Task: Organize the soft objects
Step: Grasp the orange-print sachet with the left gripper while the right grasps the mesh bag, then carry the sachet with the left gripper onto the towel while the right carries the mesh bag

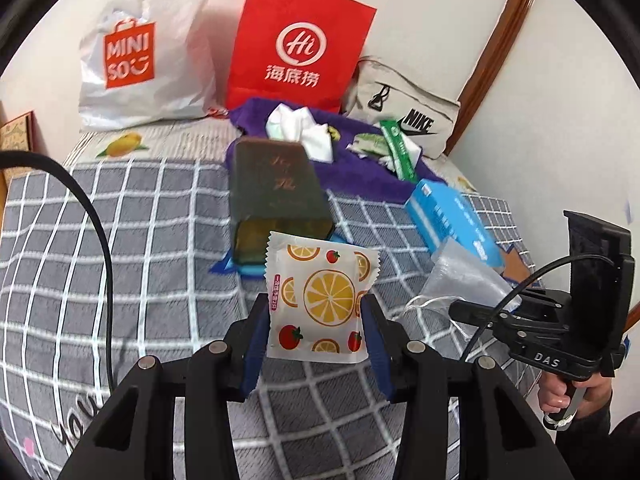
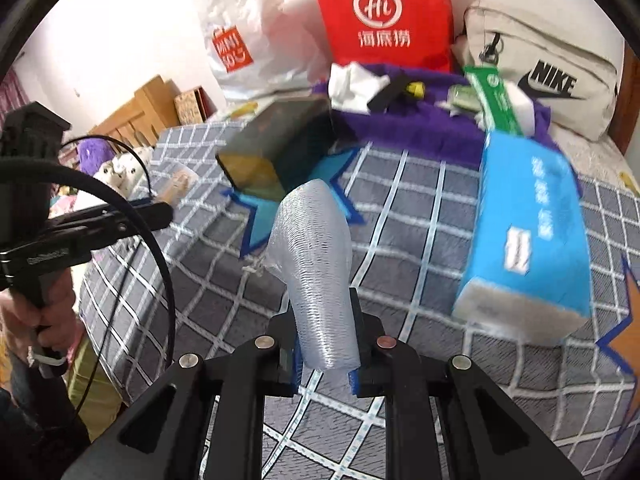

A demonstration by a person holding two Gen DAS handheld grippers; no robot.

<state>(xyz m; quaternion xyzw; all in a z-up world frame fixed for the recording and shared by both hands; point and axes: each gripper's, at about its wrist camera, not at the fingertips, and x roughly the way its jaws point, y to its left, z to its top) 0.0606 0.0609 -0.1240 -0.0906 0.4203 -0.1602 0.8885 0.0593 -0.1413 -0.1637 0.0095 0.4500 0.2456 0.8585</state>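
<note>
My left gripper is shut on a white packet printed with orange slices and tomatoes, held upright above the checked bedspread. My right gripper is shut on a pale, translucent mesh pouch that stands up between its pads; the same pouch shows at the right of the left wrist view, with the right gripper's body beside it. Farther back lie a dark rectangular box, a blue tissue pack and crumpled white tissue on a purple towel.
Against the wall stand a white Miniso bag, a red paper bag and a beige Nike pouch. A green packet lies on the towel. A black cable arcs at left. A person's hand grips the right handle.
</note>
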